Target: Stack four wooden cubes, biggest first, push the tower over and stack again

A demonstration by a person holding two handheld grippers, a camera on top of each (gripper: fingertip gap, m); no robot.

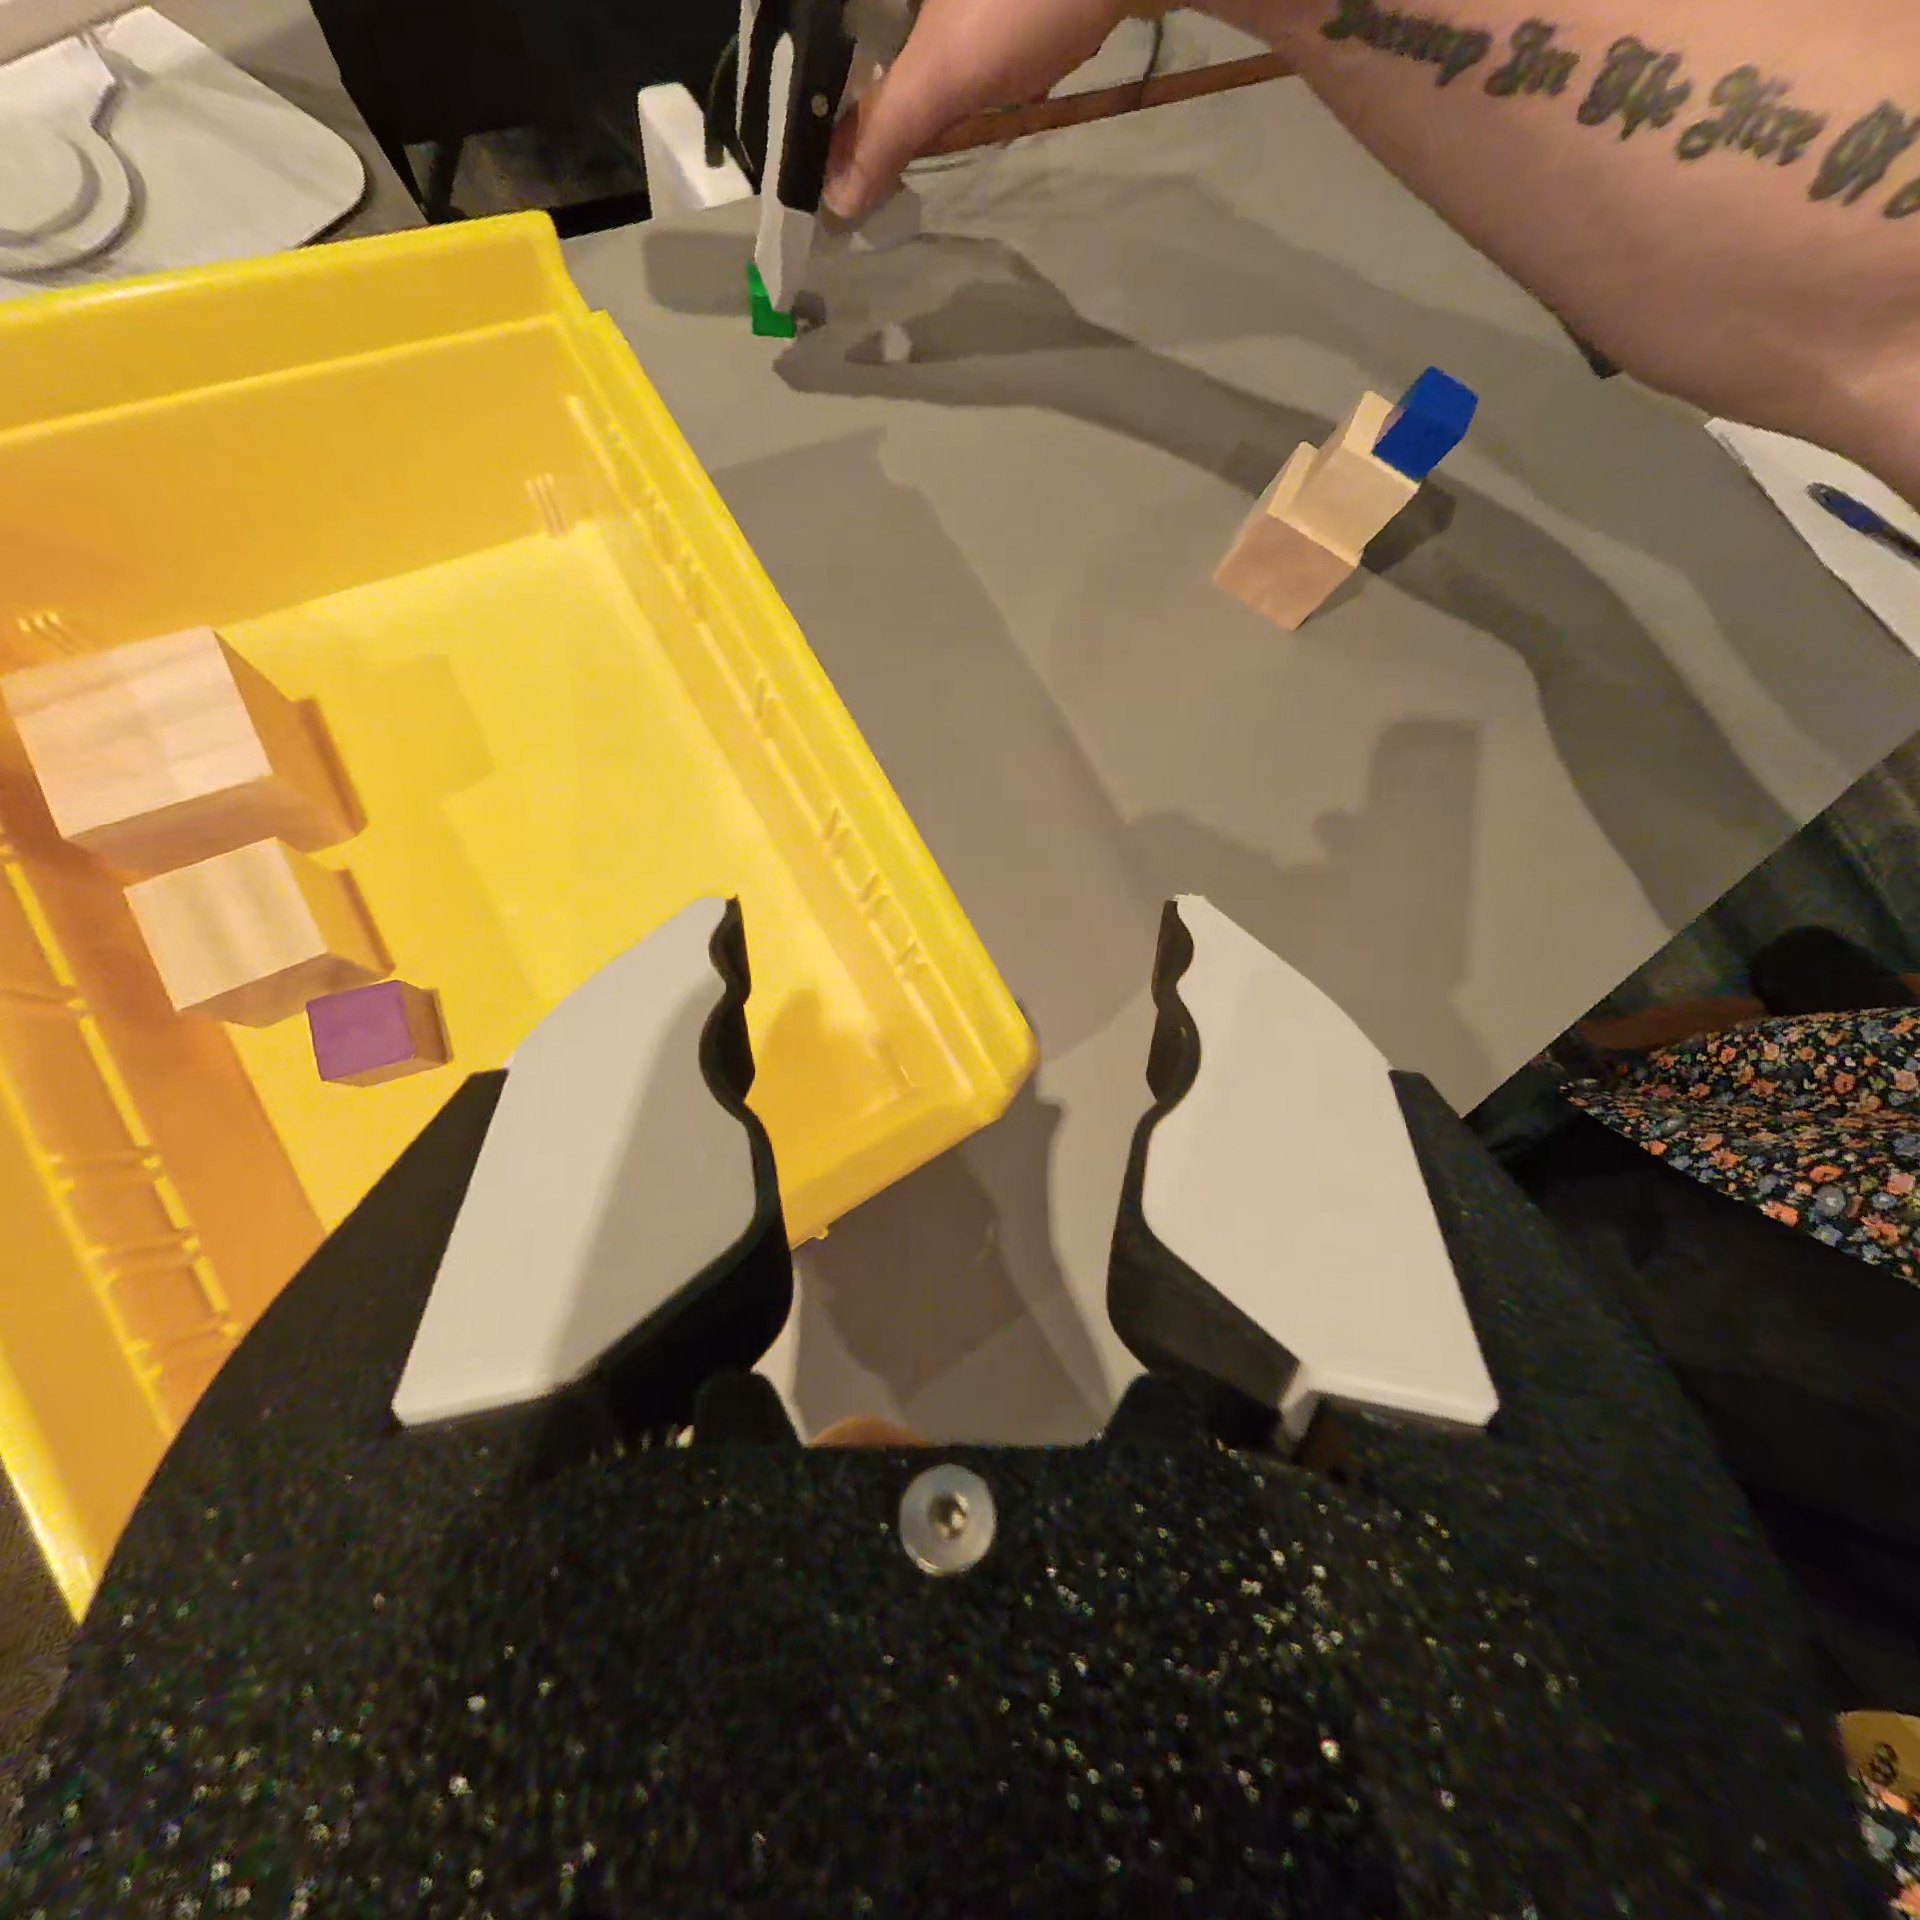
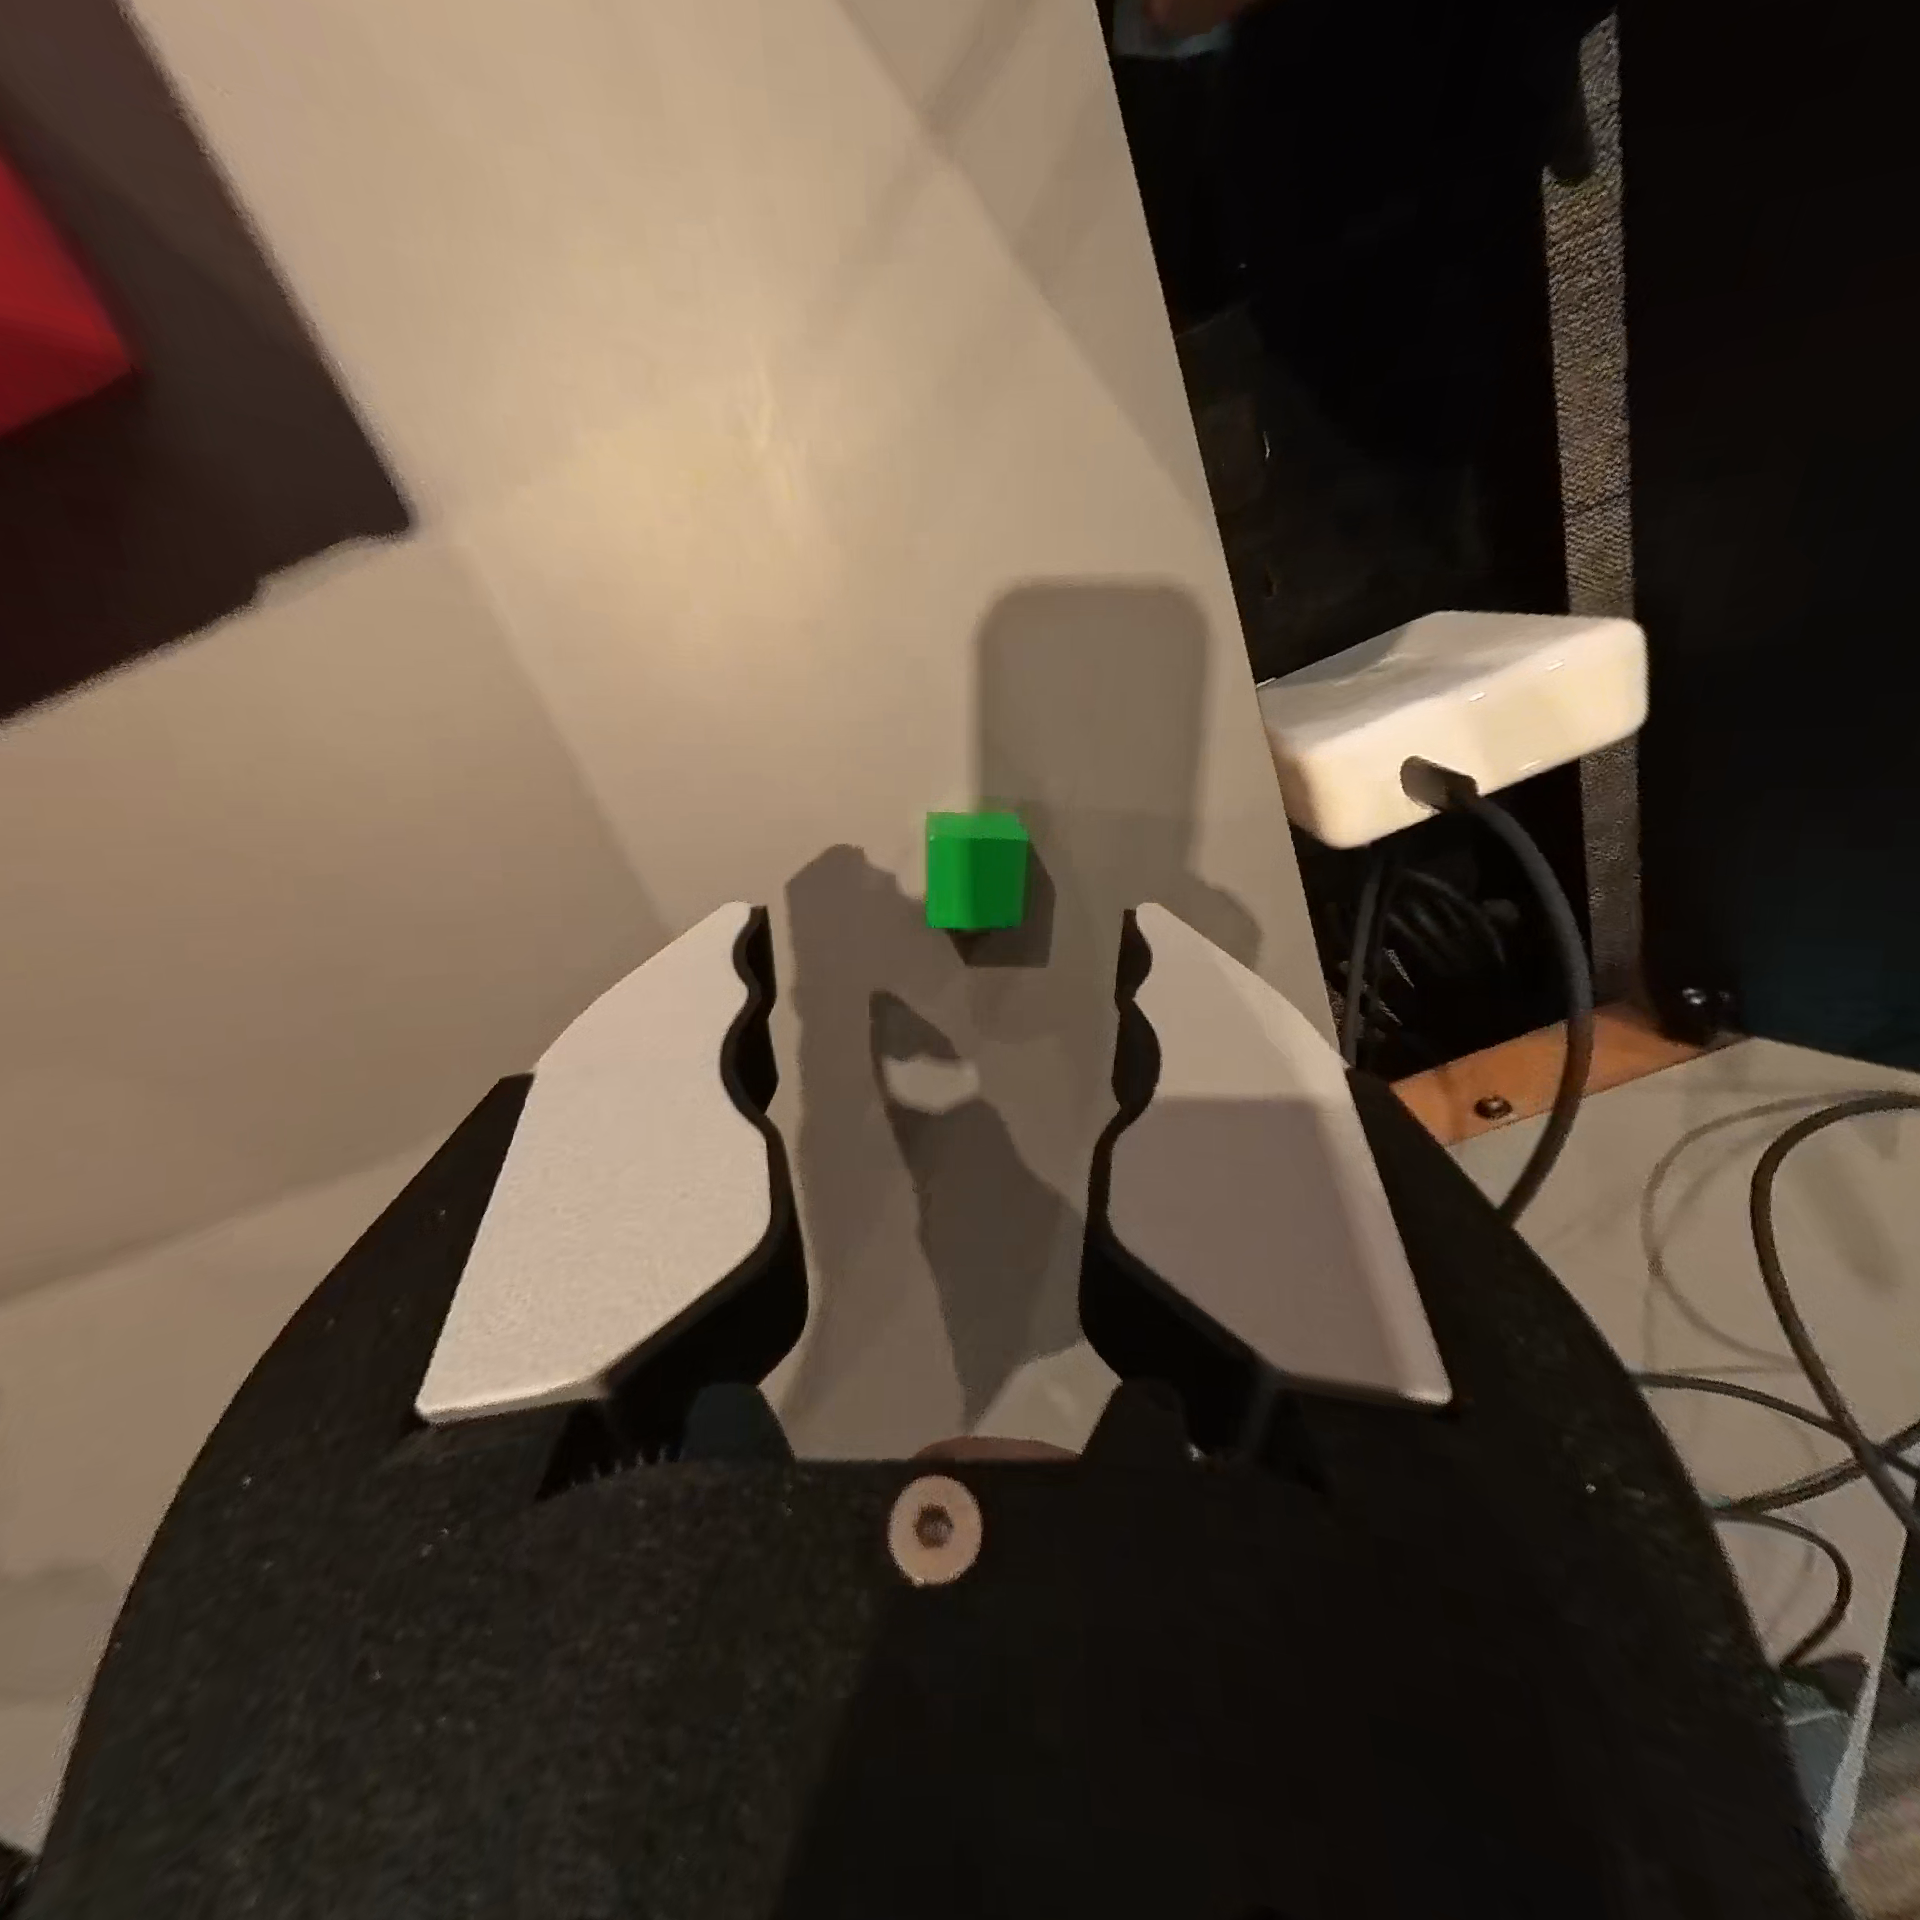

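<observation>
The right tongs, spread apart and empty, hover over the surface with a green cube just beyond their tips at frame centre. The left tongs, also apart, hang beside a yellow bin at lower centre.

Counter: grey, matte top, lit from above, crossed by hard shadows. Wooden edge strip along its far side. Beyond it: dark backdrop, a white adapter box with a black cable plugged in. Loose grey cables lay on a pale surface.
</observation>
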